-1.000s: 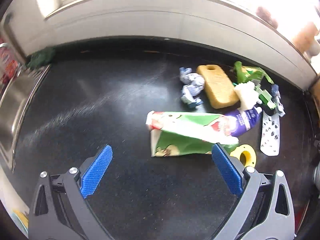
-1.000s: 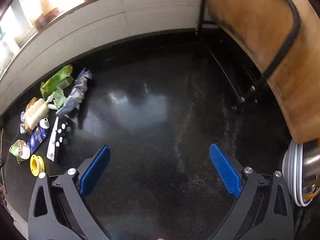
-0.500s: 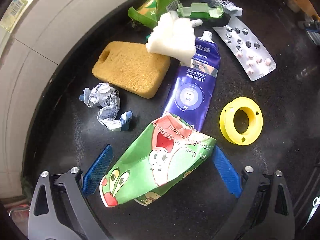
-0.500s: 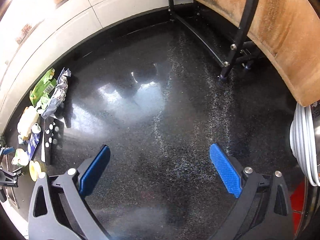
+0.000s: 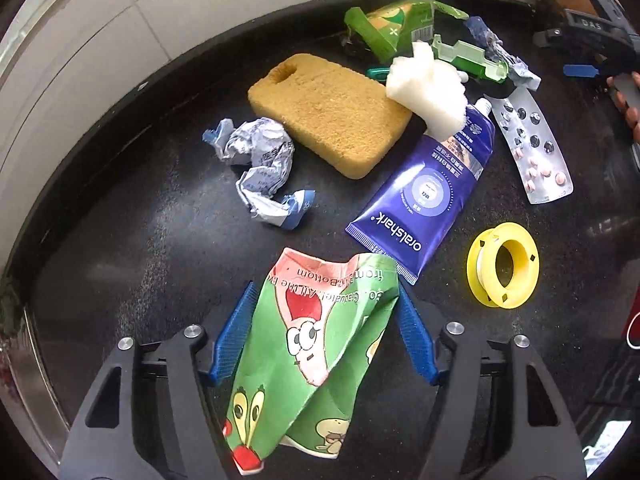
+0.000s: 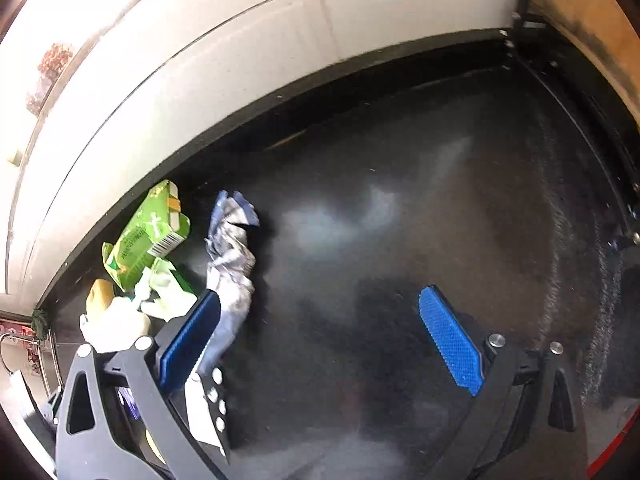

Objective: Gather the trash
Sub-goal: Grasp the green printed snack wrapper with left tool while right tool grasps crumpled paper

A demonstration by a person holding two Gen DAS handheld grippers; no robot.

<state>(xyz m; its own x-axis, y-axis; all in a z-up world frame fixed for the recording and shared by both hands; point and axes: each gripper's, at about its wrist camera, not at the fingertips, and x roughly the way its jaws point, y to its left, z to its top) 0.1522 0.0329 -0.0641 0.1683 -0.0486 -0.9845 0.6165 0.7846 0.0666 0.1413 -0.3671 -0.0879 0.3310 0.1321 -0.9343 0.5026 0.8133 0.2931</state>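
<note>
A green snack wrapper (image 5: pixel 312 344) with cartoon faces lies between the blue pads of my left gripper (image 5: pixel 325 288). The jaws are closing, both pads touch its edges and the wrapper buckles. Beyond it lie a blue toothpaste tube (image 5: pixel 428 196), crumpled paper (image 5: pixel 260 160), a yellow sponge (image 5: pixel 328 112), a blister pack (image 5: pixel 532 148) and a yellow spool (image 5: pixel 502 266). My right gripper (image 6: pixel 320 294) stands open over the black counter (image 6: pixel 400 200) with nothing gripped. Its left finger is beside a crumpled silvery wrapper (image 6: pixel 232 264) and above the blister pack (image 6: pixel 208 408).
A green carton (image 5: pixel 400 20), a white foam lump (image 5: pixel 428 88) and a green plastic piece (image 5: pixel 468 58) lie near the tiled back wall (image 5: pixel 120 40). A metal sink edge (image 5: pixel 28 360) shows at the left. A wooden board (image 6: pixel 580 20) stands at the counter's right end.
My left gripper rolled, came down over the green wrapper and narrowed its jaws onto it. My right gripper swept left across the counter to the trash pile, still open.
</note>
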